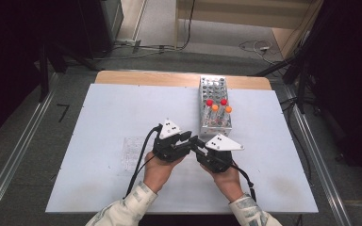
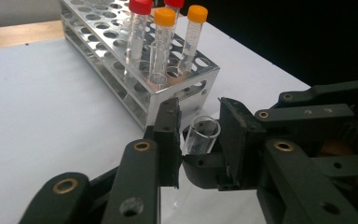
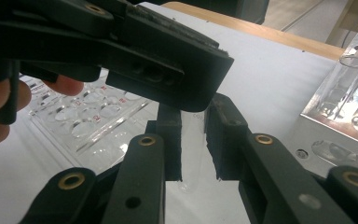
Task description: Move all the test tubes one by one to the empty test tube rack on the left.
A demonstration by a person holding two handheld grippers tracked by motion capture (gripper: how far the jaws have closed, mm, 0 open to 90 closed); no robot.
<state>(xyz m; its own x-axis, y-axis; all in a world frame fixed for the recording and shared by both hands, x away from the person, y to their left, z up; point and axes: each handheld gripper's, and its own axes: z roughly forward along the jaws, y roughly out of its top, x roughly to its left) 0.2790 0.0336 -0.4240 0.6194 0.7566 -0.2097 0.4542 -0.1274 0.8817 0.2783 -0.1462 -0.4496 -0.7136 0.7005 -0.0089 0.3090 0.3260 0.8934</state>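
A person's two black grippers meet near the middle of the white tabletop (image 1: 113, 113), toward its right edge. The right gripper (image 3: 193, 140) has its jaws closed on a clear, uncapped plastic tube (image 2: 200, 136). The left gripper (image 2: 199, 140) clamps its jaws around the tube's open end. Just beyond stands a perforated metal tube rack (image 1: 214, 109) with red- and orange-capped tubes.

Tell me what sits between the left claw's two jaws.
In the left gripper view, an open-mouthed clear tube sits between the jaws of the left claw, with the right claw's tip just below it.
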